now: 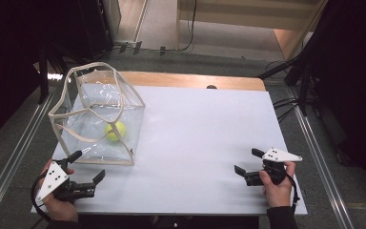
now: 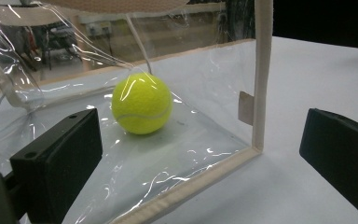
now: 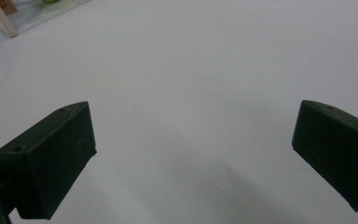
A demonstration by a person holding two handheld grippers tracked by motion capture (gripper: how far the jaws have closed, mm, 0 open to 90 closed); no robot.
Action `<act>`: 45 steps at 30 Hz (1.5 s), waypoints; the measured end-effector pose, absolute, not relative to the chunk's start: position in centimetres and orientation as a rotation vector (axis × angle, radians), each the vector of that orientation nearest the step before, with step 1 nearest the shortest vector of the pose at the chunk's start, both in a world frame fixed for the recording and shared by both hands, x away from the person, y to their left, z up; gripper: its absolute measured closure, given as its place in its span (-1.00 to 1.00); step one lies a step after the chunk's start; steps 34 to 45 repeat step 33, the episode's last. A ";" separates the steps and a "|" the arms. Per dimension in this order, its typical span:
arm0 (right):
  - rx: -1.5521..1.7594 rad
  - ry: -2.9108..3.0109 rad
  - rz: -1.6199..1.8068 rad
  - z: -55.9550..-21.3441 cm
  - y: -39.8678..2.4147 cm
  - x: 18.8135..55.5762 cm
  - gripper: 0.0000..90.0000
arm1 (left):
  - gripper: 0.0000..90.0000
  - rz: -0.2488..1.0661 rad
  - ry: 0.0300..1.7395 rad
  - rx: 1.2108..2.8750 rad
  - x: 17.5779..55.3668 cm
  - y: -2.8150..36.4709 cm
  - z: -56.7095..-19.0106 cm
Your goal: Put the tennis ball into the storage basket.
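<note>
**Left gripper lined up on clear bag with ball inside, right gripper idle**

Clear bag [image 1: 100, 119] stands at far-left of the worktop [image 1: 205, 143], cream-trimmed, mouth and strap handles up, a bit slumped. Tennis ball [image 1: 115, 131] sits on the bag floor, toward the near-right corner. In the left gripper view the ball [image 2: 141, 102] is behind the clear front wall, near the upright corner trim [image 2: 261, 74].

Left gripper [image 1: 86, 166] is just beside the bag's near edge, jaws spread wide, nothing held, aimed at the bag. Right gripper [image 1: 246, 161] is well apart at right, jaws also spread, over bare worktop.

Risks, judged: film is thin and glossy, so a pinch on the wall may slip or only crumple it. A push at the base could slide or tip the light bag and set the ball rolling. Closing from the front meets plastic, not the ball; access is through the top.

Orientation: bag is roughly boxy, no clear long axis, opening faces up. Ball is round, no axis.
</note>
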State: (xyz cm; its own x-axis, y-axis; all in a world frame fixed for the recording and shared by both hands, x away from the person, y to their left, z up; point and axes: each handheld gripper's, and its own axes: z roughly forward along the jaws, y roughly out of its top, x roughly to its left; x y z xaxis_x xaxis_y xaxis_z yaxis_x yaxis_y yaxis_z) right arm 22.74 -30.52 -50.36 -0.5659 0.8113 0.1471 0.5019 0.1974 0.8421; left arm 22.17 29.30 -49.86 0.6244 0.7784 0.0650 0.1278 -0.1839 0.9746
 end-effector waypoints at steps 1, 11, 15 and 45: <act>1.241 2.137 1.310 -50.4 -30.7 22.6 -1.00 | -1.00 0.694 0.754 1.679 22.2 29.3 -49.9; 1.255 2.080 1.318 -50.7 -32.5 21.3 -1.00 | -1.00 0.697 0.755 1.678 22.1 29.3 -49.9; 1.269 2.045 1.315 -50.5 -33.3 20.8 -1.00 | -1.00 0.699 0.755 1.678 22.1 29.3 -49.9; 1.333 1.835 1.301 -51.2 -35.2 19.3 -1.00 | -1.00 0.703 0.751 1.676 22.1 29.3 -49.8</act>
